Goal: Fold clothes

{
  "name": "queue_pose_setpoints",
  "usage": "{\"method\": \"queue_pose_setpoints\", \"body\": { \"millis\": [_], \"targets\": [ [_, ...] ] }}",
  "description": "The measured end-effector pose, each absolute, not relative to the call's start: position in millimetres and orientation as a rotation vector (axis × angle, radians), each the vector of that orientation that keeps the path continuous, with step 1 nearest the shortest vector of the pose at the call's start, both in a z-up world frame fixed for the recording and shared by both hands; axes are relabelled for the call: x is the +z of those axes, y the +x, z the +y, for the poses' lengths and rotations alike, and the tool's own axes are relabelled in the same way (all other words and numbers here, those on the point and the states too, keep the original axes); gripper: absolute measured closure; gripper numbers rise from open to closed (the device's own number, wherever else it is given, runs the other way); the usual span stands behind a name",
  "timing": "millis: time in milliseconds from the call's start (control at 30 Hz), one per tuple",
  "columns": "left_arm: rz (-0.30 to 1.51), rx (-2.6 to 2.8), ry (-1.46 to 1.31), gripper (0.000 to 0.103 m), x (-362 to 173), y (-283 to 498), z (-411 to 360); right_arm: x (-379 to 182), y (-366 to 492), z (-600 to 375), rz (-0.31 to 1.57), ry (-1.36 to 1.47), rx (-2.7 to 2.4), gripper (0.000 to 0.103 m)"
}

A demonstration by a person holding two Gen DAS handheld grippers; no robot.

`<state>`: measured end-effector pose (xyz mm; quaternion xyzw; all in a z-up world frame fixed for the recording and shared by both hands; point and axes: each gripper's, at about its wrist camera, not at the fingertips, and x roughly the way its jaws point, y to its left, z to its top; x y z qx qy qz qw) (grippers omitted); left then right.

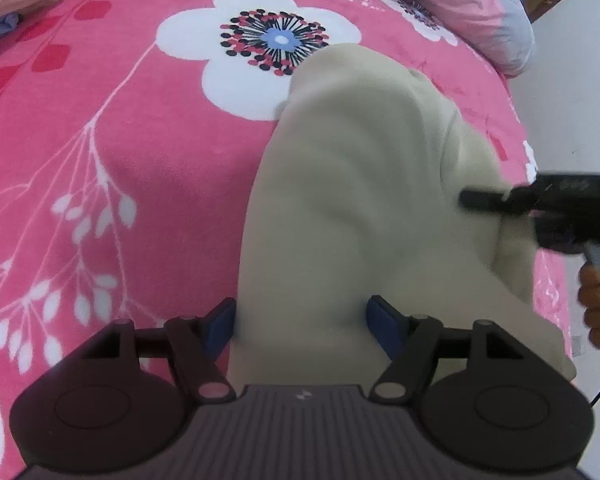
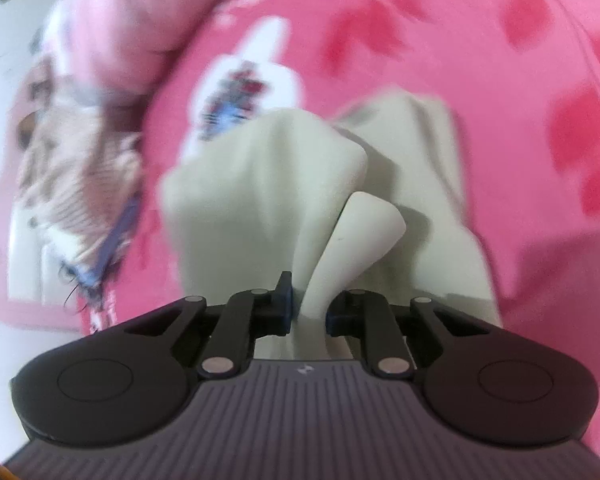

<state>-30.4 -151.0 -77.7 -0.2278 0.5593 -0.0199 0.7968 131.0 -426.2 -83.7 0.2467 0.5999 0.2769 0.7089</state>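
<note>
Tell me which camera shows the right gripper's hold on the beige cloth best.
The right wrist view: the right gripper is close up, its jaws pinching a fold of the beige cloth. The left wrist view shows that gripper only from the side, blurred at the frame's right edge, reaching onto the cloth.

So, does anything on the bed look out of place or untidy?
Nothing is damaged or spilled. Only the beige garment lies bunched and creased on the pink blanket, not flat. The right claw pinches a fold of it; the left claw is open around its near end.
</note>
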Motion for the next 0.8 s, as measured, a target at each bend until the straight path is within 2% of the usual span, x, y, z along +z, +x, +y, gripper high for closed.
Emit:
{"method": "queue_pose_setpoints", "body": {
  "millis": [133, 200, 300, 367, 433, 533, 667, 733, 800],
  "targets": [
    [1.179, -0.075, -0.486, 0.031, -71.8, -30.3, -159.2, -50.2, 143.7, -423.3, 1.201, 0.497, 0.742, 0.09],
    [1.176, -0.09, -0.444, 0.029, -72.5, -29.5, -168.6, -57.3, 149.9, -431.7, 1.187, 0.469, 0.756, 0.09],
    [1.166, -0.095, -0.374, 0.023, -78.8, -26.5, -183.6, -99.5, 159.5, -438.2, 1.227, 0.397, 0.733, 0.087],
    [1.169, -0.086, -0.36, 0.021, -80.6, -24.0, -187.3, -124.8, 164.2, -447.2, 1.272, 0.454, 0.717, 0.083],
    [1.17, -0.087, -0.374, 0.021, -80.6, -24.1, -184.7, -123.9, 165.2, -455.9, 1.268, 0.545, 0.693, 0.079],
    [1.165, -0.089, -0.409, 0.025, -75.0, -27.3, -175.6, -96.6, 153.4, -466.4, 1.201, 0.474, 0.654, 0.07],
    [1.126, -0.084, -0.426, 0.026, -56.8, -40.9, -157.0, -50.2, 116.4, -474.0, 1.125, 0.307, 0.728, 0.068],
    [1.122, -0.119, -0.404, 0.026, -48.5, -49.9, -150.3, -28.0, 92.6, -467.3, 1.093, 0.171, 0.821, 0.056],
    [1.133, -0.172, -0.343, 0.026, -42.3, -60.1, -150.1, -15.1, 66.6, -451.3, 1.075, 0.027, 0.932, 0.051]
  ]
}}
